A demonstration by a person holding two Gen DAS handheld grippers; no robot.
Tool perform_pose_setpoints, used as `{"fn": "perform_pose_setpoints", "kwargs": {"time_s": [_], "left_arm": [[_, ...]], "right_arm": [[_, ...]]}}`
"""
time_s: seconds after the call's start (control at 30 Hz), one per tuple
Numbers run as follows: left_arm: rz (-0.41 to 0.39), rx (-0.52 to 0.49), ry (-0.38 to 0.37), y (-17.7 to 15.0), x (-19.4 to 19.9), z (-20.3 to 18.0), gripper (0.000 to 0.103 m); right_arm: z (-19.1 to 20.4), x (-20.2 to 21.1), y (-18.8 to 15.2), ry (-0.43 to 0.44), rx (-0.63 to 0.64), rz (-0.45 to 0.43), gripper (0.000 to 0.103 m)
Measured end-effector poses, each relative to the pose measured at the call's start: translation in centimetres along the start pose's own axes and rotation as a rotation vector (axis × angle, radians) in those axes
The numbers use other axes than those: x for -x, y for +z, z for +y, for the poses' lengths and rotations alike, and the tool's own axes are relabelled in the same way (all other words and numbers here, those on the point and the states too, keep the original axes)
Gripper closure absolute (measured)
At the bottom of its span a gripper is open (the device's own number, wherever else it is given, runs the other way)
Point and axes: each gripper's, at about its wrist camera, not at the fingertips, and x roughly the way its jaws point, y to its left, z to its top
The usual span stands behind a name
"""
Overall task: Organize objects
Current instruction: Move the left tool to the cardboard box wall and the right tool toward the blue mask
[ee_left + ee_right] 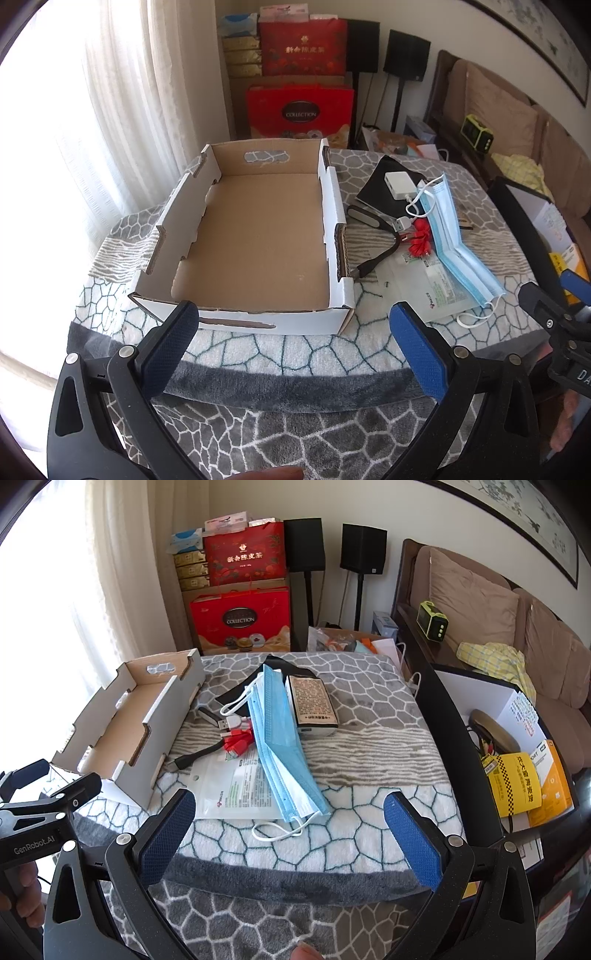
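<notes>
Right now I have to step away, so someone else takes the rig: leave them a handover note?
Left gripper: open, holds nothing, in front of the box.
Right gripper: open, holds nothing, near the masks.
Box has nothing in it.
Masks, packet, cables, charger and tin lie beside the box on the blanket.
Done: nothing.
Left: everything into the box.

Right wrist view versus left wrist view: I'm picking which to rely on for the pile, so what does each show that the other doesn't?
Only the right wrist view shows the labelled box behind the masks and the yellow packet in the side bin. Only the left wrist view shows the white charger and the whole floor of the cardboard tray. Both show the blue face masks, the red clips and open grippers.
</notes>
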Motion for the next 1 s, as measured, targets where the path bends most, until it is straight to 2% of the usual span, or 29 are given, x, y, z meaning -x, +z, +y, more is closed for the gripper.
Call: {"fn": "perform_pose_setpoints", "kwargs": {"time_s": [0.8,1.0], "left_arm": [[0.0,-0.004,0.007,0.24,-0.17,-0.04,0.0],[-0.011,-0.009,0.003,0.78,-0.23,0.18,0.0]], "right_arm": [[-0.33,-0.24,0.33,0.001,0.01,-0.001,0.0],[-0.3,-0.66,0.59,0.024,0.035,0.003,0.0]]}}
